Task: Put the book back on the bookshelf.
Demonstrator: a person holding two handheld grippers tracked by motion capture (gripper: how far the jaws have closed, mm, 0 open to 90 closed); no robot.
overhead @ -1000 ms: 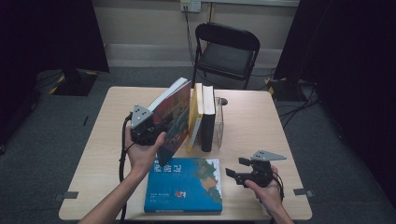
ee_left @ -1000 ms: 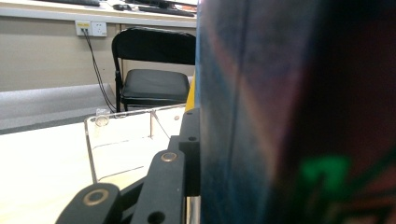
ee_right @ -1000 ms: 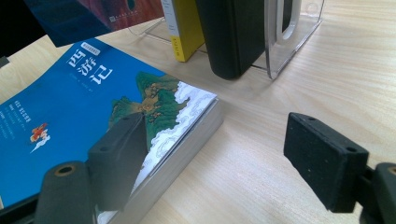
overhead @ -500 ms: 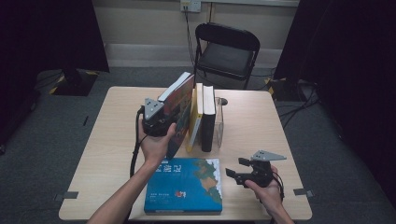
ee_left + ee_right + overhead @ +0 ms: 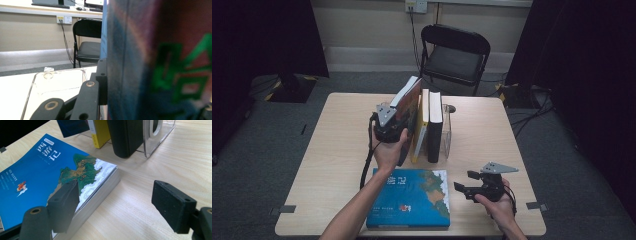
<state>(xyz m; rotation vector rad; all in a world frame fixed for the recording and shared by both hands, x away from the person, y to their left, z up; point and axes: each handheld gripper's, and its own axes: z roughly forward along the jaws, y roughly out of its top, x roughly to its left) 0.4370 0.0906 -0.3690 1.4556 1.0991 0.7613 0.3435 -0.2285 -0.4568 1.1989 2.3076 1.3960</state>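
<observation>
Held book: colourful book (image 5: 408,100) tilted, leaning towards yellow book (image 5: 422,125) in clear stand (image 5: 446,131).
Left tongs (image 5: 393,124): clamped on its cover.
Right tongs (image 5: 465,181): spread, empty, beside blue book (image 5: 409,200) lying on table (image 5: 337,160).

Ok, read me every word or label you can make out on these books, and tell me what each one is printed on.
"西游记": white title characters on the cover of the blue book lying flat on the table.
Small white print beside that title and at the cover's edge: too small to read.
Large green characters on the colourful book clamped in the left tool: too blurred to read.
Spine of the yellow book: small marks, unreadable.
</observation>
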